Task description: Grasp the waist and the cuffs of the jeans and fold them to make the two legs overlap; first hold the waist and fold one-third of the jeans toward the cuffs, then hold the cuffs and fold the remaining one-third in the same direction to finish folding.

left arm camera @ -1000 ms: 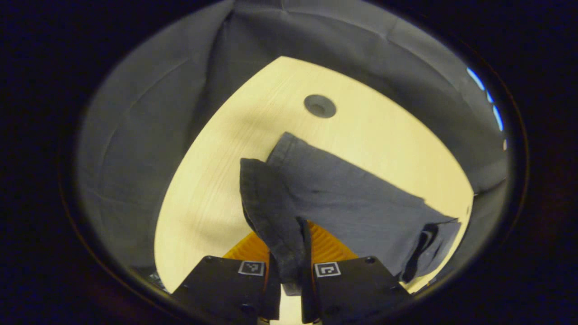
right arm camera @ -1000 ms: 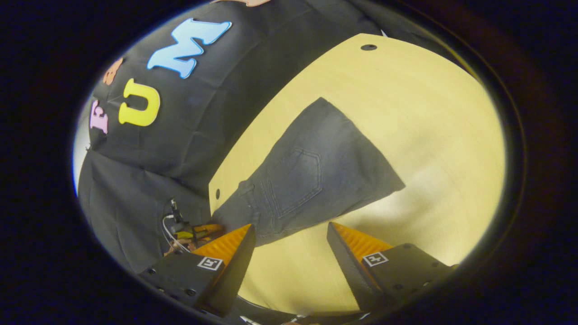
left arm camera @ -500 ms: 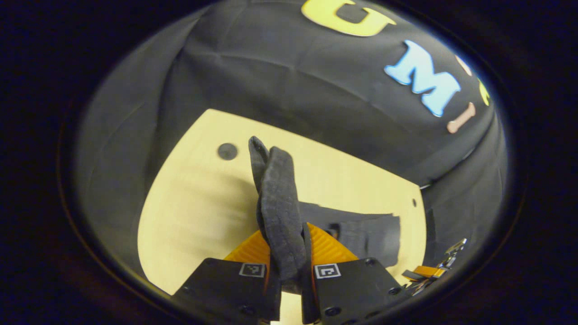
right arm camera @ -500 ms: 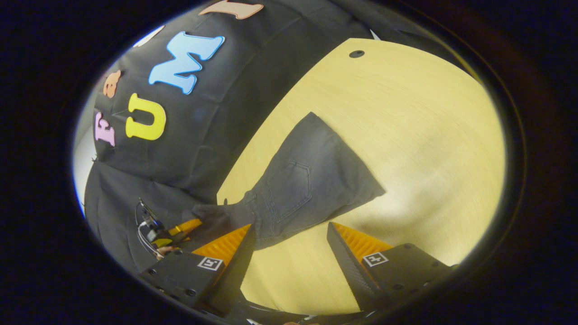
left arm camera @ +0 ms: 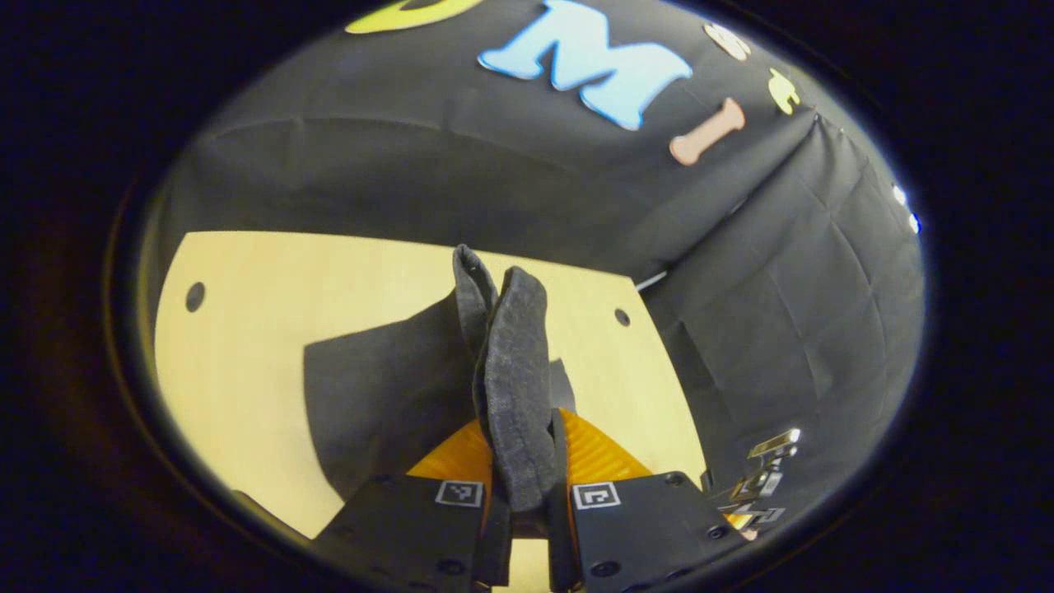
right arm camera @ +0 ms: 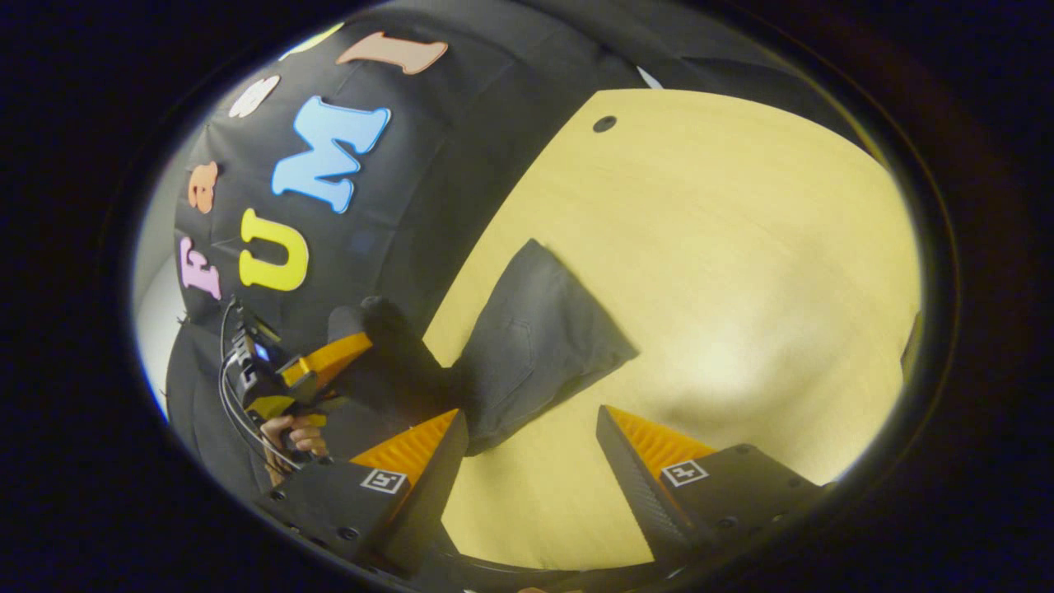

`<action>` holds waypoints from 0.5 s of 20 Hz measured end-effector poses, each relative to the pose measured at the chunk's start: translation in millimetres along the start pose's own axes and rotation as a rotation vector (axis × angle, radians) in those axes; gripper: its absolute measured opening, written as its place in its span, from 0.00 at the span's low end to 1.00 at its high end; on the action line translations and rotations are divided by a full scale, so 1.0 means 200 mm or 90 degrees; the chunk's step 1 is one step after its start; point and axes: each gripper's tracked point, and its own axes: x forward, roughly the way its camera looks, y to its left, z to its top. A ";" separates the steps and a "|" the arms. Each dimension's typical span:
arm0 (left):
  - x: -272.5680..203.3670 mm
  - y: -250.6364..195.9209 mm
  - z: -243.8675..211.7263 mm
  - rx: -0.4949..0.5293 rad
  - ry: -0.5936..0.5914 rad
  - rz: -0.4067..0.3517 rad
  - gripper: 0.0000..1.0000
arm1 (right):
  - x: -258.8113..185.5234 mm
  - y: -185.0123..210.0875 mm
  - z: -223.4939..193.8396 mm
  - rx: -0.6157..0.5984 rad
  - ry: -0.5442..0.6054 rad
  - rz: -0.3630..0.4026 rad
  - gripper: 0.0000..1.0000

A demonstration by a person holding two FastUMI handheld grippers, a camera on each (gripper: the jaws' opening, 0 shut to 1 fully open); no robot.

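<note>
Wooden table against black cloth wall. Jeans on table, one end lifted off it. Left gripper clamped on raised denim end. Right gripper wide apart, holding nothing, above table beside jeans. Judged: fold under way; next, carry raised end over jeans on table, lay flat.

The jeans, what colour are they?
Dark grey, faded denim; the jeans show best in the right gripper view.
</note>
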 end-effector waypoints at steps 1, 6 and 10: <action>0.13 0.00 -0.07 0.009 0.029 0.014 0.26 | -0.03 -0.02 0.01 0.015 -0.007 0.000 0.96; 0.57 0.12 -0.48 0.038 0.148 0.121 0.26 | -0.10 -0.16 -0.03 0.056 -0.016 -0.019 0.95; 0.73 0.28 -0.60 0.037 0.135 0.180 0.41 | -0.13 -0.18 -0.02 0.058 -0.011 -0.022 0.95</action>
